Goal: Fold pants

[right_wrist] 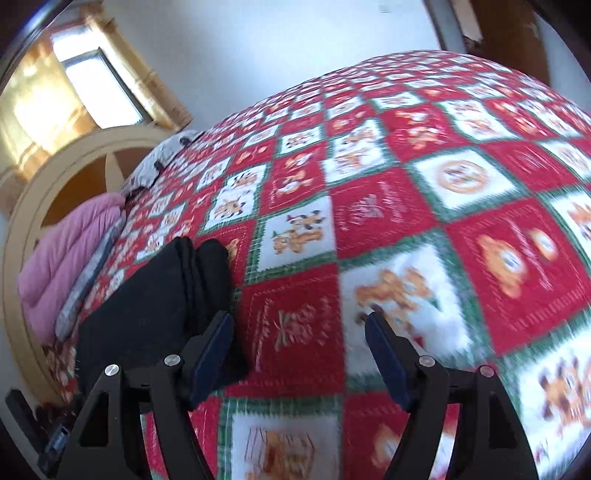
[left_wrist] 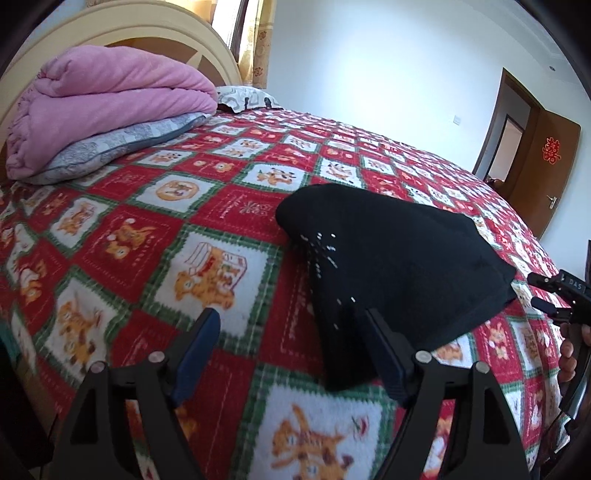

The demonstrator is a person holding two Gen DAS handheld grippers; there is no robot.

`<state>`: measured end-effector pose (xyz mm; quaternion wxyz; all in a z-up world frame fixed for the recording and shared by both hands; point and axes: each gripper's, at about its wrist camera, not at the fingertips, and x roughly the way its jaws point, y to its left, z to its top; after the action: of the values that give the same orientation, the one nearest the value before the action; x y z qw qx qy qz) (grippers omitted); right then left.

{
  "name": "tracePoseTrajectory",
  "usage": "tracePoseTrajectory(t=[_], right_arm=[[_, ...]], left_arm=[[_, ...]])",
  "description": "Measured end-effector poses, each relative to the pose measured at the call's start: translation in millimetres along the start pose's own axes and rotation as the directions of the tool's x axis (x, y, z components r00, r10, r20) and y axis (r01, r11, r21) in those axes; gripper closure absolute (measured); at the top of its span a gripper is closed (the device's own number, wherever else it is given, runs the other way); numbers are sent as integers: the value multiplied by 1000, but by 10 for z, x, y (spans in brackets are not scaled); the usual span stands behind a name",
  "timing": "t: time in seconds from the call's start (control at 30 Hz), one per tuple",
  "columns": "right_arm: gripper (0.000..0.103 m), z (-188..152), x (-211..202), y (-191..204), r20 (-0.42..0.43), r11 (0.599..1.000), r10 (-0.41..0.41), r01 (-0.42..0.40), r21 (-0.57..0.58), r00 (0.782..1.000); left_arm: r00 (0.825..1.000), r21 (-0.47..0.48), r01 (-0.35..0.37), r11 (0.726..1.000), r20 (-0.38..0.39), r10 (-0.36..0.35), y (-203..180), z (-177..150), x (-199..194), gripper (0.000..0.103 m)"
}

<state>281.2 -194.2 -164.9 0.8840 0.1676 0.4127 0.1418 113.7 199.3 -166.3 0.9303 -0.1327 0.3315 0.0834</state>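
Note:
The black pants (left_wrist: 391,258) lie folded in a compact bundle on the red, white and green patterned bedspread (left_wrist: 155,229). My left gripper (left_wrist: 291,321) is open and empty, hovering just in front of the bundle's near left corner. In the right wrist view the pants (right_wrist: 159,306) sit at the lower left, beside the bedspread (right_wrist: 406,206). My right gripper (right_wrist: 299,325) is open and empty, just right of the bundle. The right gripper also shows at the right edge of the left wrist view (left_wrist: 546,295), apart from the pants.
A folded pink blanket (left_wrist: 110,96) rests on a grey pillow (left_wrist: 122,147) against the cream headboard (left_wrist: 122,33). A second pillow (left_wrist: 243,96) lies beyond. A brown door (left_wrist: 543,162) stands open at the far right. A curtained window (right_wrist: 62,88) is behind the headboard.

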Motion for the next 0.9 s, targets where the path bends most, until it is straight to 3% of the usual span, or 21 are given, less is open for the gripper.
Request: tracePoseTrajectory(t=[0.23, 0.4, 0.63, 0.73, 0.9], right_arm=[[28, -323, -571, 51, 70, 1000, 14, -13, -11, 997], [28, -639, -949, 289, 119, 993, 5, 10, -120, 993], [28, -1015, -1384, 707, 185, 939, -6, 69, -337, 983], [28, -1089, -1499, 871, 221, 910, -14, 104, -400, 975], [28, -1130, -1698, 1004, 267, 890, 30, 96, -447, 963]], left_arm=[[999, 28, 19, 999, 28, -20, -133, -56, -321, 22], [996, 59, 52, 997, 63, -56, -272, -39, -580, 22], [988, 85, 94, 992, 111, -103, -473, -15, -840, 21], [984, 105, 98, 990, 135, -112, -558, -24, -935, 11], [981, 126, 91, 988, 160, -111, -616, -21, -1012, 8]])
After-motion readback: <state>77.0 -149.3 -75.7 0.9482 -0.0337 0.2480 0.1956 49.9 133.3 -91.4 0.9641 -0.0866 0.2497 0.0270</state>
